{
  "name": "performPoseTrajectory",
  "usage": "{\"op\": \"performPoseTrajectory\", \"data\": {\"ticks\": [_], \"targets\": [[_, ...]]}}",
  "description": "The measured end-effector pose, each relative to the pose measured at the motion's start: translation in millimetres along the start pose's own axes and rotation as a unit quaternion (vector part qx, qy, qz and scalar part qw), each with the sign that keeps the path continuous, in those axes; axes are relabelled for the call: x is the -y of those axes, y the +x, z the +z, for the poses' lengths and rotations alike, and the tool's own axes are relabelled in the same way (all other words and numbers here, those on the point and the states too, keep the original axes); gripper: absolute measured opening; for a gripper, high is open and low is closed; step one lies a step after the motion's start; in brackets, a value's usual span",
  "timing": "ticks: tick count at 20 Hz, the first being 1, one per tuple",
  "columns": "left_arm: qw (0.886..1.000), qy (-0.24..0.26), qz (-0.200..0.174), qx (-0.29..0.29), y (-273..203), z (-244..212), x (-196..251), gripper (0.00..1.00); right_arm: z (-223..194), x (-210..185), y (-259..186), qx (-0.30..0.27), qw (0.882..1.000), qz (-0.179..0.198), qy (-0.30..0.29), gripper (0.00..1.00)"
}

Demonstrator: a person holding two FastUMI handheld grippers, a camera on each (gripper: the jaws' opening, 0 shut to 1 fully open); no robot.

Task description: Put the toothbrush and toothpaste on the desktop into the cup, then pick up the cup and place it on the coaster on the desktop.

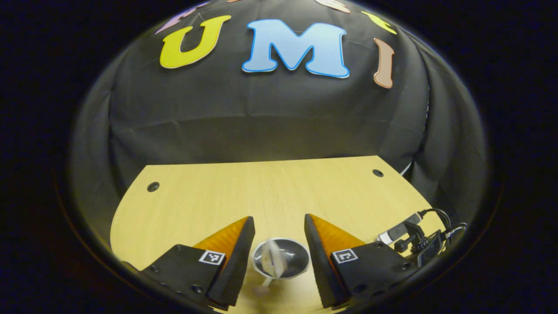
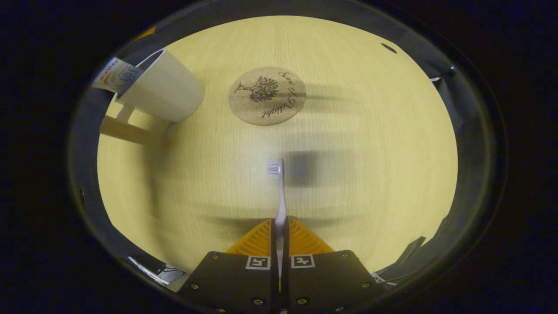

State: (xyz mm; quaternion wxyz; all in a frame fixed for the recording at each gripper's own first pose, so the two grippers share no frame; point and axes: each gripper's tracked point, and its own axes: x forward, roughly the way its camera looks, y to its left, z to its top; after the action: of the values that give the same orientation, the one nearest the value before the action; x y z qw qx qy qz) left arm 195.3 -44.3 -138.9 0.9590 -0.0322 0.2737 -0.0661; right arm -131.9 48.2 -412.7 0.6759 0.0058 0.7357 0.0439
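Left gripper view: the left gripper (image 1: 279,257) has its jaws spread wide, gripping nothing. Between them at 6 o'clock stands the cup (image 1: 281,261) on the counter (image 1: 270,192), seen from above, with the toothpaste (image 1: 273,259) leaning inside it. The cup touches neither finger. At 4 o'clock, by the counter's edge, sits a small device with cables (image 1: 418,237).

Right gripper view: the right gripper (image 2: 279,229) has its jaws closed on the toothbrush (image 2: 279,196), whose handle runs up from between them toward 12 o'clock, bristle head near the centre, above the counter. The round cork coaster (image 2: 267,96) lies at 12 o'clock, bare. The cup stands at 10 o'clock, well apart from the coaster, with the toothpaste tube poking from its mouth.
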Motion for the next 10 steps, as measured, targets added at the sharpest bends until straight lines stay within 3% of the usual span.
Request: {"op": "performPoseTrajectory", "data": {"ticks": [5, 10], "targets": [[1.0, -0.001, 0.001, 0.018, -15, 0, -22, 0.75, 7, 0, -12, 0.024, 0.999, 0.029, 0.038, 0.02], [0.999, -0.006, 0.012, 0.029, -32, -36, -55, 0.75, 55, -6, -57, 0.101, 0.991, 0.058, 0.069, 0.02]]}}
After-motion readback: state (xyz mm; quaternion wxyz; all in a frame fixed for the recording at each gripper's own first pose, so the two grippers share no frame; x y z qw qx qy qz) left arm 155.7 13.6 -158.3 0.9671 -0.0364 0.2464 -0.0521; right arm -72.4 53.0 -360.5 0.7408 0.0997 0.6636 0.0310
